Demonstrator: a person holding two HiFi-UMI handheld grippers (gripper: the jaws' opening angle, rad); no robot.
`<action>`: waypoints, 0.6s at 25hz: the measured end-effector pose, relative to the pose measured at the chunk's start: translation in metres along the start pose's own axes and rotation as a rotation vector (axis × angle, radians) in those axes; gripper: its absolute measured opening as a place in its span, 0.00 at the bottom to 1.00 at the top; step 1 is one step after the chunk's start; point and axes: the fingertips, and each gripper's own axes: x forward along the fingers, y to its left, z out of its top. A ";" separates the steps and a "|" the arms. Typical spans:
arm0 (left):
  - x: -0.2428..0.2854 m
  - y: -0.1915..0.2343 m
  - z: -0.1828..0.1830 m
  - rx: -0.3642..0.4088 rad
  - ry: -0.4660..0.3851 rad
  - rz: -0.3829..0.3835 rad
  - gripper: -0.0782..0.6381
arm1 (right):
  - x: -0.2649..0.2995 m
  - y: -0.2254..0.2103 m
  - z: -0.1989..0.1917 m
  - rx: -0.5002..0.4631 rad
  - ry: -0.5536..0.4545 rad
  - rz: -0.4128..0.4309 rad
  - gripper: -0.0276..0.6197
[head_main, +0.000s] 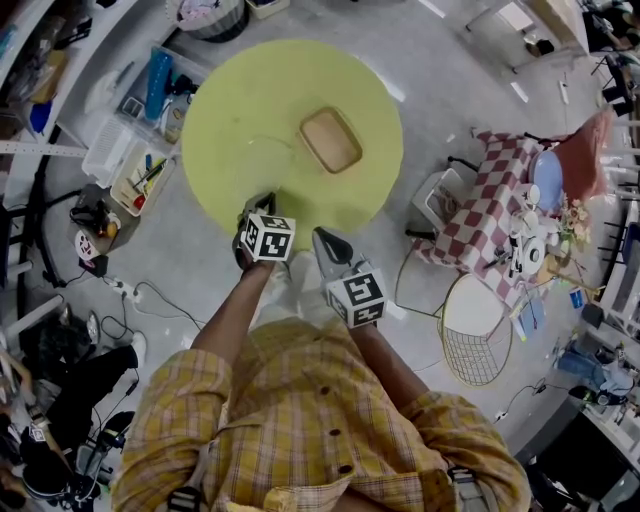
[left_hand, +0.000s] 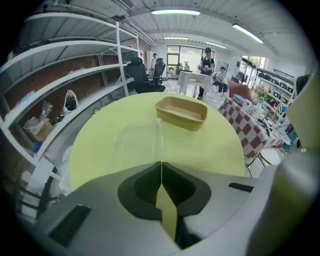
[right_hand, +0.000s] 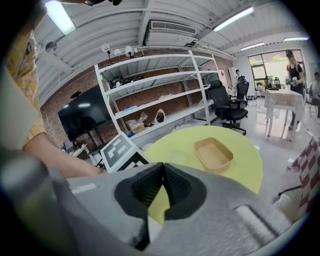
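Observation:
A round yellow-green table (head_main: 240, 110) carries a shallow tan tray (head_main: 331, 139) right of its middle. A clear plastic sheet or lid (head_main: 266, 152) lies flat to the tray's left, faint against the tabletop. My left gripper (head_main: 261, 203) hovers at the table's near edge, shut with nothing between its fingers. My right gripper (head_main: 321, 238) is just off that edge, to the right, also shut and empty. In the left gripper view the left gripper (left_hand: 161, 164) faces the clear plastic (left_hand: 137, 142) and the tray (left_hand: 181, 113). The right gripper (right_hand: 162, 166) looks toward the tray (right_hand: 214, 153).
White shelving with bins (head_main: 130, 150) stands left of the table. A white chair (head_main: 437, 196), a red-checkered table (head_main: 497, 205) crowded with items and a wire basket chair (head_main: 476, 330) are to the right. Cables lie on the floor (head_main: 150, 295). People stand far off (left_hand: 206, 60).

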 end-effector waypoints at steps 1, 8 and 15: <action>-0.002 0.000 0.000 0.004 -0.003 0.003 0.12 | -0.001 0.001 0.000 -0.001 -0.002 0.000 0.04; -0.021 -0.002 0.002 0.018 -0.031 0.015 0.12 | -0.010 0.010 0.004 0.007 -0.034 0.000 0.04; -0.039 -0.008 -0.001 0.033 -0.057 0.023 0.12 | -0.021 0.020 0.000 0.001 -0.053 0.000 0.04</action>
